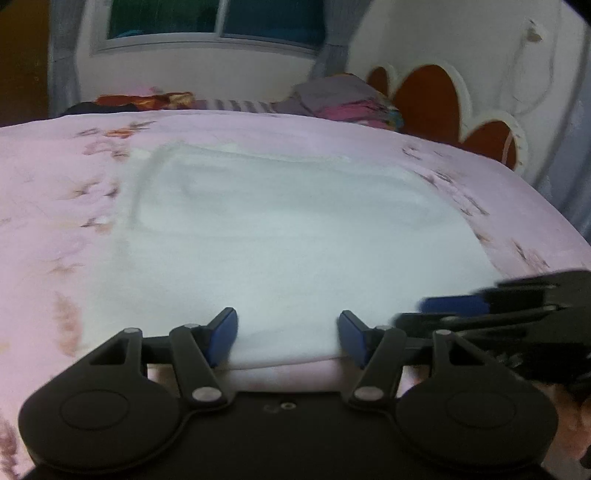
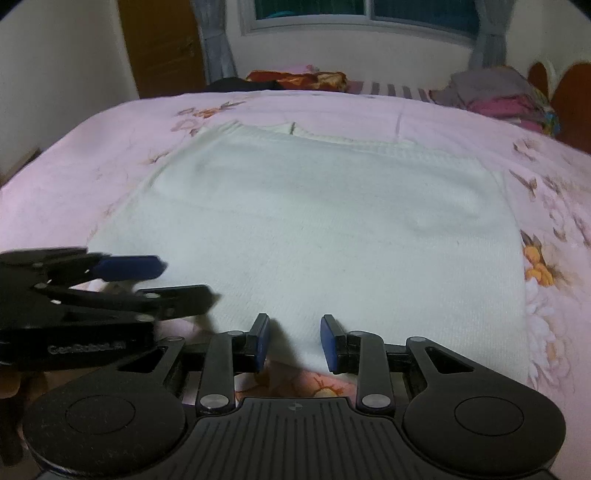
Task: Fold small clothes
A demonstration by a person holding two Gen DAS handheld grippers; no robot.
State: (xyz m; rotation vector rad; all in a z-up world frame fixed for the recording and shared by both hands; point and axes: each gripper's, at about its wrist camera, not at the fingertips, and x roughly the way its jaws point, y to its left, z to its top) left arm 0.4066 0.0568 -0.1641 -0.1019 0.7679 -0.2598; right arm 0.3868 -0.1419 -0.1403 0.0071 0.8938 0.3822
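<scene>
Left gripper (image 1: 288,338): black linkage, blue pads spread wide, straddling near hem of white garment, no pinch visible.
Right gripper (image 2: 295,343): same build, pads narrower yet apart, near edge of cloth between them; contact unclear.
White garment (image 2: 314,229): small knitted top, ribbed texture, laid flat, roughly rectangular, neckline at far edge; centred on bed, just ahead of both grippers.
Bedsheet (image 2: 92,155): pink, smooth, printed with flowers and butterflies.
Clothes pile (image 2: 495,96): folded, grey and pink, far right corner of bed.
Headboard (image 1: 428,96): red-brown, scalloped, white-edged.
Window (image 2: 365,14): far wall, curtains either side.
</scene>
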